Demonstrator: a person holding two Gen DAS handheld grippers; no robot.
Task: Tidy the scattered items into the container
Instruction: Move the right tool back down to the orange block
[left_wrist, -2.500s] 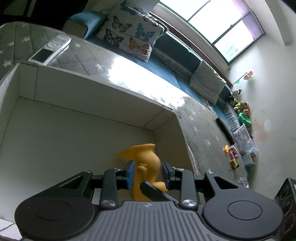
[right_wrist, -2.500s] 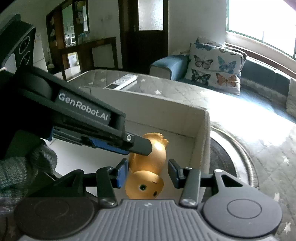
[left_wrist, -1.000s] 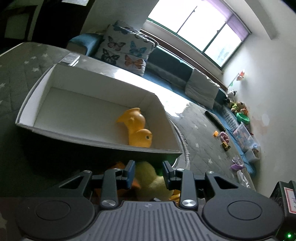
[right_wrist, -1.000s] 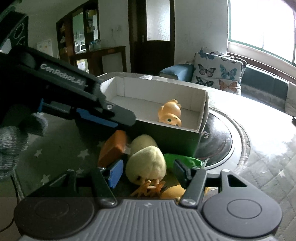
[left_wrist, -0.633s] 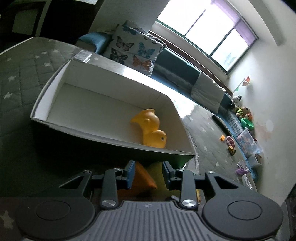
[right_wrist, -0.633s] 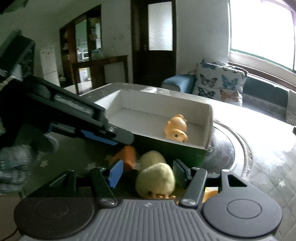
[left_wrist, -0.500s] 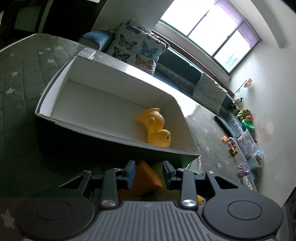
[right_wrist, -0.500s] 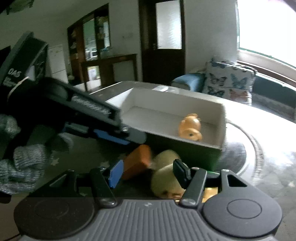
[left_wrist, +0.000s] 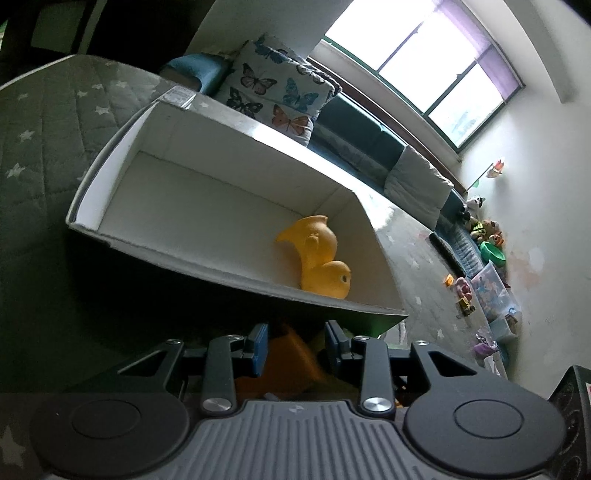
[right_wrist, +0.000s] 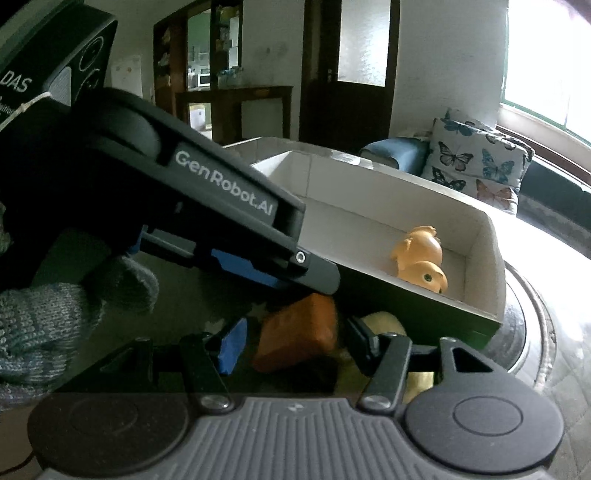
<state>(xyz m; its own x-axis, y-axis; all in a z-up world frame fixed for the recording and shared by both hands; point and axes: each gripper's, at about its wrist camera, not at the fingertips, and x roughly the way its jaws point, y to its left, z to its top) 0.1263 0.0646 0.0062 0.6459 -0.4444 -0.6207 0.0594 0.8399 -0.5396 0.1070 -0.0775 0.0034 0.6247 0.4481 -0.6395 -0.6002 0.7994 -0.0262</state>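
Observation:
A white-lined open box (left_wrist: 207, 225) with dark green outer walls holds a yellow rubber duck (left_wrist: 319, 266); both also show in the right wrist view, the box (right_wrist: 484, 251) and the duck (right_wrist: 421, 264). In front of the box lies an orange block (left_wrist: 288, 354), also in the right wrist view (right_wrist: 299, 332). My left gripper (left_wrist: 295, 341) is open with the block between its fingers. My right gripper (right_wrist: 291, 341) is open around the same block. A yellow plush chick (right_wrist: 384, 321) lies behind it, partly hidden.
The box stands on a grey quilted surface with white stars (left_wrist: 44, 122). A butterfly cushion (left_wrist: 273, 99) and blue sofa lie behind. Toys and a clear bin (left_wrist: 487, 288) sit on the far right. The left gripper's body (right_wrist: 155, 192) crosses the right wrist view.
Both grippers left the box, where the duck stays, and dropped low in front of it. The right gripper shifted left from the plush chick to the orange block.

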